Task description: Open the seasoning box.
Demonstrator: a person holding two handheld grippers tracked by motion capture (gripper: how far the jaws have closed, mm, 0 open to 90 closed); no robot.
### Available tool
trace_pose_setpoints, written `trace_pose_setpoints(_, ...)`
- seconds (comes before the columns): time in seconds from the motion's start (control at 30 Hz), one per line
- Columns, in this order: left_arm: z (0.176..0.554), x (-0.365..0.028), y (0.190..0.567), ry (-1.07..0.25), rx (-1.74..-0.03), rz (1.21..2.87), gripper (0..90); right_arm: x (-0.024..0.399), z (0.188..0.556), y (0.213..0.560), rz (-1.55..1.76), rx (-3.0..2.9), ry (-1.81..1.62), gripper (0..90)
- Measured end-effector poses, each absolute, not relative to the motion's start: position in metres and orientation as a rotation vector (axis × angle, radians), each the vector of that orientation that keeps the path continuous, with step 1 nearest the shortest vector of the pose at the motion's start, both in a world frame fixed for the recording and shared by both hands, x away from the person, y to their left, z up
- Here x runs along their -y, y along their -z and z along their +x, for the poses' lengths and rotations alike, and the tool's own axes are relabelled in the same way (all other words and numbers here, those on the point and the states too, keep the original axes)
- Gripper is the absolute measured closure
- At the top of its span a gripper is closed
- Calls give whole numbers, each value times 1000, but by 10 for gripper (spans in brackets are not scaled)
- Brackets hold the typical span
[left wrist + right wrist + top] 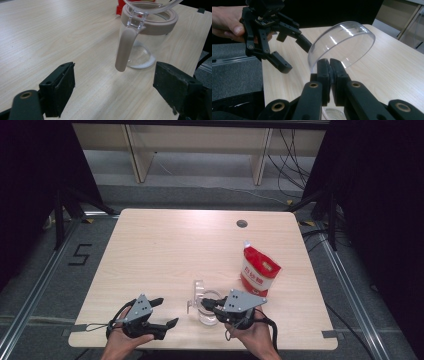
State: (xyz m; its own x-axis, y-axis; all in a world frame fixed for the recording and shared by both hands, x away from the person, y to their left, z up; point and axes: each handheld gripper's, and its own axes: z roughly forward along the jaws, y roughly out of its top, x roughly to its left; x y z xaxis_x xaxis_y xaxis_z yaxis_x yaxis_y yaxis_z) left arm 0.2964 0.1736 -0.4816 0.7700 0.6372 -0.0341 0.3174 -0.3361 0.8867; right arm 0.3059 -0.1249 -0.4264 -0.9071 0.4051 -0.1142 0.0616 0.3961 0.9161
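Observation:
A clear jar [210,316] with a beige rim and a beige handle [124,51] stands near the table's front edge; a little white powder [144,65] lies in its bottom. Its clear hinged lid [342,42] is tipped up and back. My right gripper [329,62] is shut on the lid's edge, and the high view shows it [205,304] over the jar. My left gripper [168,311] stands open to the left of the jar, low over the table, its jaws wide apart with nothing between them [113,87]. The handle points toward it.
A red and white bag [259,270] stands upright behind and right of the jar. The light wooden table [170,245] has a round cable hole [242,223] at the back. A hand [227,22] holds the left gripper [295,56] at the table's front edge.

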Motion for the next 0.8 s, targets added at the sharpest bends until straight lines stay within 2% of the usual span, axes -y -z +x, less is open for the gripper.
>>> trace_pose_setpoints(0.43, 294, -176, 484, -389, -736, 1934, 186, 115, 307, 424, 370, -2348, -1513, 862)
trace_pose_setpoints(0.53, 295, -177, 484, -393, -729, 1936, 182, 125, 309, 423, 408, -2328, -1512, 839)
trace_pose_setpoints(0.6, 295, -178, 484, -393, -724, 1940, 214, 135, 314, 423, 430, -2294, -1517, 823)
trace_pose_setpoints(0.67, 294, -176, 485, -379, -764, 1915, 209, 151, 319, 428, 438, -2253, -1520, 790)
trace_pose_setpoints(0.8, 295, -178, 484, -395, -739, 1924, 200, 170, 325, 444, 480, -2236, -1531, 764)
